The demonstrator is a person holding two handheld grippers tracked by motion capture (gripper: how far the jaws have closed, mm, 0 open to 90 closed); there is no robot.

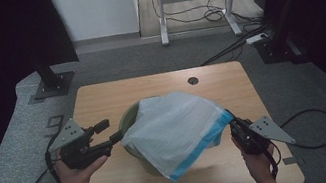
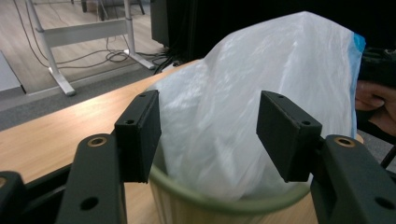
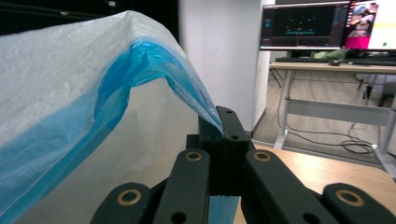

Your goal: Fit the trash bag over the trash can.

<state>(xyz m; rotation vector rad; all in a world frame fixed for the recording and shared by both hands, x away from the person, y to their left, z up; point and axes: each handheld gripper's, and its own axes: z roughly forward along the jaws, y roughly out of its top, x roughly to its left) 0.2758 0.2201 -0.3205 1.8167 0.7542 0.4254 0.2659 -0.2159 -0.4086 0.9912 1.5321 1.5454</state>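
Here the bag lies draped over the bin on the counter, its blue hem pinched in the closed right hand-held gripper – the left hand-held gripper, jaws apart and empty, is just beside the bag's left edge.

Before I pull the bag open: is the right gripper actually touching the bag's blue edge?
Touching. In the right gripper view the right gripper has its jaws shut flat together with the blue edge of the bag pinched between them.
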